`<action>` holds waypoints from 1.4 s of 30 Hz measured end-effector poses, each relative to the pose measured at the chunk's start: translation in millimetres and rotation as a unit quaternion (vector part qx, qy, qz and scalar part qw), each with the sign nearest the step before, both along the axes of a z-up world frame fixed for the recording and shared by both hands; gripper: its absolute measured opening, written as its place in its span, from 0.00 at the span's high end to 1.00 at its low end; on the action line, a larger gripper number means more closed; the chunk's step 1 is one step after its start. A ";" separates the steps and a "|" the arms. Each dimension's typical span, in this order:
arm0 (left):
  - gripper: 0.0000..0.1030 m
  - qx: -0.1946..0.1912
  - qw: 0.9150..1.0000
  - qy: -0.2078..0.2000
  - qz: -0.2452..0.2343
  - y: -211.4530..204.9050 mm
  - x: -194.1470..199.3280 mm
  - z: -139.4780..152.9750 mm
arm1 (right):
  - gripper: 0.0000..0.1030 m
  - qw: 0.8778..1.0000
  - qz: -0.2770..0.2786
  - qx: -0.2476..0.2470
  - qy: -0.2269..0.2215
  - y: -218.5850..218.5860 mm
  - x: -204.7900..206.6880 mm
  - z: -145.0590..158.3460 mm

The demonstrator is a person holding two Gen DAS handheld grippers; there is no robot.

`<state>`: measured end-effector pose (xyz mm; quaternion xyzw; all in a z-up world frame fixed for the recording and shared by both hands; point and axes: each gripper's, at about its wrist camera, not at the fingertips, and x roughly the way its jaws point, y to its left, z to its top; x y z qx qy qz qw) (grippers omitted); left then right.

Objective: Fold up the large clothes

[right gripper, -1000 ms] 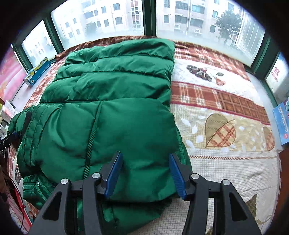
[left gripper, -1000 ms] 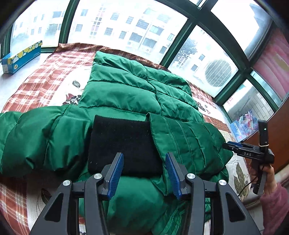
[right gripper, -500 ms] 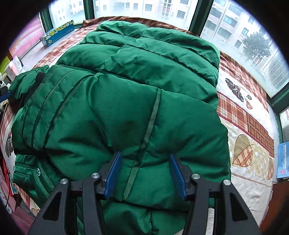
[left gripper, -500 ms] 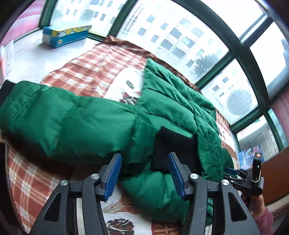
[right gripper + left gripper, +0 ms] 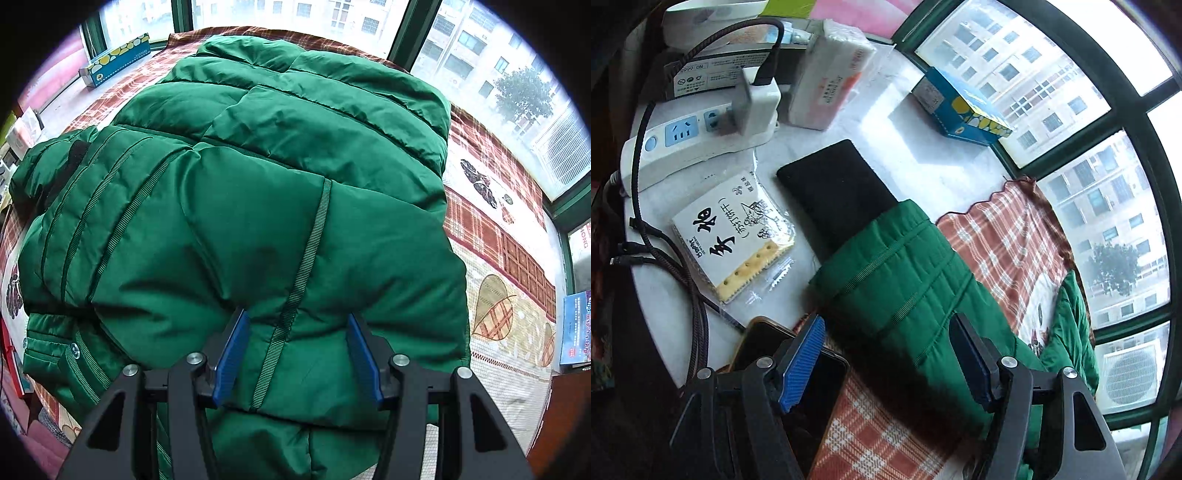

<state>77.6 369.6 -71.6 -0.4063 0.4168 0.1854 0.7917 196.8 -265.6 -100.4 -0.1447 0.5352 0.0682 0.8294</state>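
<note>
A green puffer jacket (image 5: 295, 177) lies on the plaid bedspread (image 5: 491, 229), one side folded over its body. Its other sleeve (image 5: 897, 280) stretches out to the white sill, where its black cuff (image 5: 834, 184) rests. My left gripper (image 5: 886, 360) hangs over that sleeve near the cuff end. Its jaws are opening; the sleeve lies below and between them, and the pads do not press on it. My right gripper (image 5: 297, 358) is low over the folded part, open, with puffy fabric and a green seam strip bulging between its blue pads (image 5: 231, 354).
On the sill lie a power strip (image 5: 683, 147) with cables, a cracker packet (image 5: 731, 232), a tissue pack (image 5: 827, 81) and a blue box (image 5: 960, 107). A phone (image 5: 798, 373) sits under my left finger. A blue booklet (image 5: 576, 328) lies at the bed's right edge.
My left gripper swung from the jacket's body out along the sleeve to the cuff end, rolled, and its jaws widened. My right gripper came down closer to the folded jacket, then held still.
</note>
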 end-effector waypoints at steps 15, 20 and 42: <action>0.81 0.034 0.999 0.012 -0.023 19.4 58.9 -28.8 | 0.42 1.000 -0.006 -0.022 0.008 7.1 1.6 0.1; 0.88 0.155 0.986 -0.019 -0.053 -0.1 113.9 33.9 | 0.42 0.999 -0.011 -0.027 0.015 9.0 4.5 0.6; 0.65 -0.033 0.997 -0.042 -0.061 40.8 186.5 -42.8 | 0.42 0.997 0.042 0.047 0.043 35.2 25.9 10.4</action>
